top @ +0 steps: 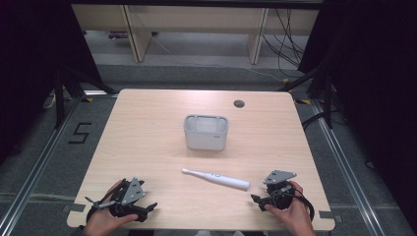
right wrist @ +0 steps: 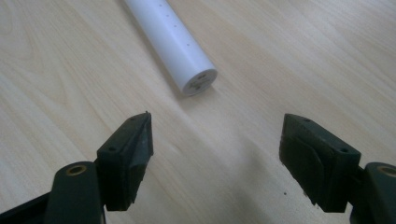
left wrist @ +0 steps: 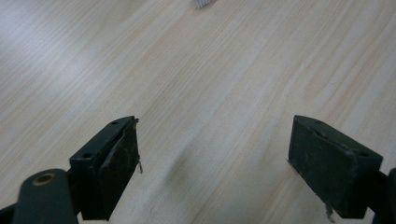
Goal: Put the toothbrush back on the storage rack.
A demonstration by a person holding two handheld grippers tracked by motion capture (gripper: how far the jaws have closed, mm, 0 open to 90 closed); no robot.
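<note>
Left gripper (left wrist: pixel 215 163) fingers (left wrist: pixel 116 168) spread above table (left wrist: pixel 210 70).

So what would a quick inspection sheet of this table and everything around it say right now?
Surface: light wooden table, round hole near the far edge.
Job's things: white electric toothbrush lying flat at the near middle; grey holder cup upright behind it, apart from it.
Clutter: nothing seen.
Grippers: left gripper open over bare wood; right gripper open, the toothbrush's butt end just ahead of its jaws, untouched.
Cables: black cables on the floor beyond the table's far right.
Surroundings: pale cabinet legs at the back, dark curtains on both sides, a floor mark "5".
</note>
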